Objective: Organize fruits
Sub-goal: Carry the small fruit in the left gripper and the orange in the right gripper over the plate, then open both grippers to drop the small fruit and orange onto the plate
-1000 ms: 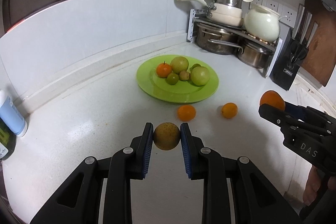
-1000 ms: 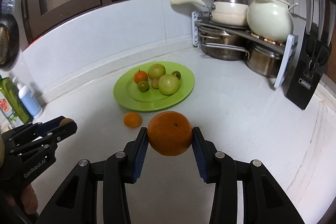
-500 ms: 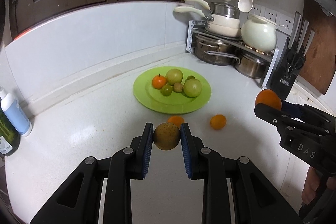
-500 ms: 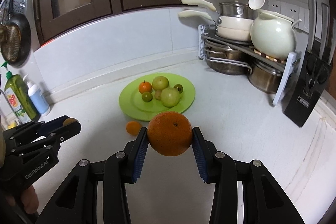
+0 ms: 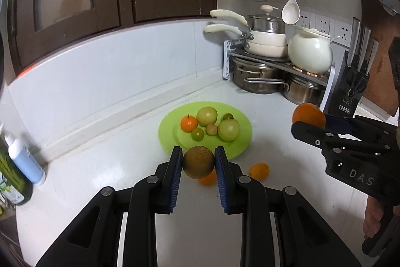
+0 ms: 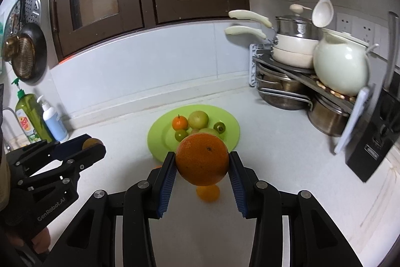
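Note:
My left gripper (image 5: 198, 163) is shut on a brown round fruit (image 5: 198, 161), held above the white counter. My right gripper (image 6: 202, 164) is shut on a large orange (image 6: 202, 159), also held in the air; it shows at the right of the left wrist view (image 5: 309, 114). A green plate (image 5: 240, 142) lies ahead with a small orange, green fruits and a small brown fruit on it. Two small oranges lie on the counter in front of the plate, one (image 5: 260, 170) in full view, one (image 5: 208, 180) partly hidden behind my left gripper.
A rack with steel pots, white pans and a white pot (image 5: 310, 55) stands at the back right. A black knife block (image 5: 351, 91) stands to its right. Soap bottles (image 6: 53, 120) stand at the left by the wall.
Both grippers have risen and pulled back with their fruits still held. The plate and loose oranges now sit lower and nearer the fingertips in both views.

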`<state>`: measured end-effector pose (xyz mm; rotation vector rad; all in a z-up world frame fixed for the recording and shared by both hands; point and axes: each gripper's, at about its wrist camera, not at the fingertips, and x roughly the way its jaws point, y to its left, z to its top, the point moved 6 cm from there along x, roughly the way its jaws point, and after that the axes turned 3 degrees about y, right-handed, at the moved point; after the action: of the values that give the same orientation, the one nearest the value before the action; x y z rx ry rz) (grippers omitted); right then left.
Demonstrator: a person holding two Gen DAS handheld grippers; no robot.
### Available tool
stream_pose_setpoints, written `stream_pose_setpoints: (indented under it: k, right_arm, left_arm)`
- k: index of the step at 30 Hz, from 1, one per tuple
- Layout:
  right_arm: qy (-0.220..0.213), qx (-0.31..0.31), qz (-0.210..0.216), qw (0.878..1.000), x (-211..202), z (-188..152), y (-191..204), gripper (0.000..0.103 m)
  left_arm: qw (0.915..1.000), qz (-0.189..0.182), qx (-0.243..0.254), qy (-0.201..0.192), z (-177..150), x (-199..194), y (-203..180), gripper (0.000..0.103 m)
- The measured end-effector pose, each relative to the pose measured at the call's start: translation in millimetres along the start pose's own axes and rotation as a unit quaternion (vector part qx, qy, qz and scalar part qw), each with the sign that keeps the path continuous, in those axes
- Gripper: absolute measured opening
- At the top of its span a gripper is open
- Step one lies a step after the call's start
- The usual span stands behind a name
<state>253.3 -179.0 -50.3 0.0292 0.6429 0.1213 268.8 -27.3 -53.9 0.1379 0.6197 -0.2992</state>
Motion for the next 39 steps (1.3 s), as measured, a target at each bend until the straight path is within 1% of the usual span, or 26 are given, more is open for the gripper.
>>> stream_pose_setpoints:
  k: [8, 14, 23, 31, 39]
  right_arm:
    - [0.005, -0.021, 0.016, 1.000, 22.5, 25.3, -3.8, 0.043]
    - [0.010, -0.036, 0.023, 0.999, 46.4, 43.5, -5.1, 0.043]
    - [0.023, -0.039, 0.018, 0.999, 90.6, 63.0, -7.5, 0.043]
    - [0.044, -0.039, 0.016, 0.998, 135.0, 73.3, -17.6, 0.043]
    - [0.052, -0.049, 0.014, 0.997, 164.0, 81.7, -26.1, 0.043]
  left_arm:
    - [0.9999, 0.014, 0.002, -0.003, 22.1, 18.6, 1.8, 0.027]
    - [0.9997, 0.022, 0.005, 0.006, 36.6, 43.2, 7.0, 0.027]
    - [0.9995, 0.007, 0.013, 0.029, 56.2, 94.1, 15.9, 0.027]
    - [0.9990, 0.001, 0.024, 0.038, 68.6, 134.2, 22.0, 0.027]
    - [0.9982, -0.014, 0.036, 0.047, 77.6, 169.9, 19.3, 0.027]
